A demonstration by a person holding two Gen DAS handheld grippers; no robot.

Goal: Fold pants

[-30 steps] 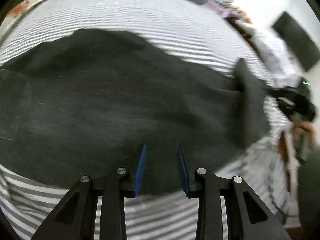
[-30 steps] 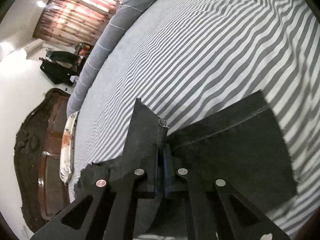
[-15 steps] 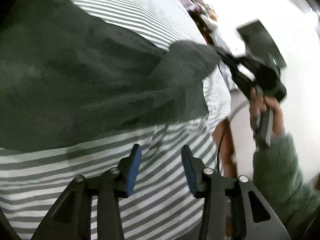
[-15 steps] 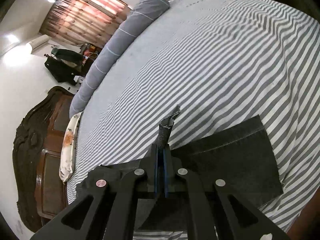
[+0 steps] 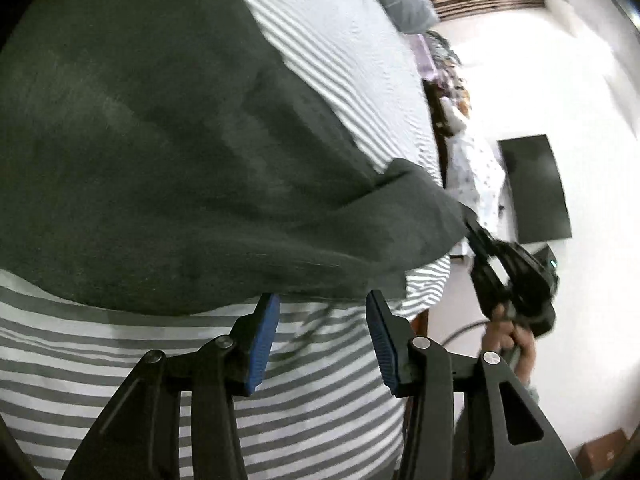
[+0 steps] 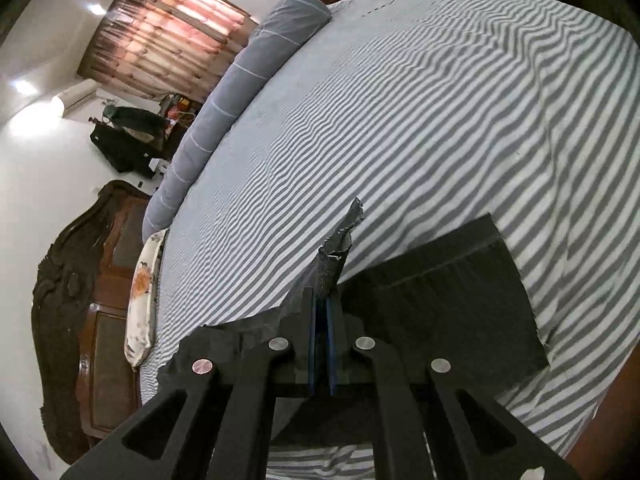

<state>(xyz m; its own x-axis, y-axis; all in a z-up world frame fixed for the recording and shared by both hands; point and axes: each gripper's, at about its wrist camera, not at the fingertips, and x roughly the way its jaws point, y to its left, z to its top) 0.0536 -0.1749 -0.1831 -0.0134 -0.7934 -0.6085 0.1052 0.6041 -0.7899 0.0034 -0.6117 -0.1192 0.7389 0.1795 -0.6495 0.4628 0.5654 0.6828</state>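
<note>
Dark grey pants (image 5: 168, 152) lie spread over a grey-and-white striped bed sheet (image 5: 304, 408). My left gripper (image 5: 320, 304) hovers open just off the pants' near edge, with only striped sheet between its blue pads. Across the bed, my right gripper (image 5: 474, 228) is shut on a pant leg's hem and lifts that leg off the sheet. In the right wrist view the right gripper (image 6: 323, 304) pinches the frayed hem corner (image 6: 340, 236), which sticks up past its pads. The other leg's end (image 6: 452, 300) lies flat on the sheet (image 6: 420, 120).
A grey bolster (image 6: 240, 92) runs along the far side of the bed, beside a dark carved wooden headboard (image 6: 76, 292) and a floral pillow (image 6: 140, 292). A black screen (image 5: 536, 188) hangs on the white wall beyond the bed's edge. A person's hand (image 5: 508, 336) grips the right tool.
The left gripper has rolled, backed off the pants to their edge and opened wider. The right gripper has risen, pulling the pinched hem higher off the sheet.
</note>
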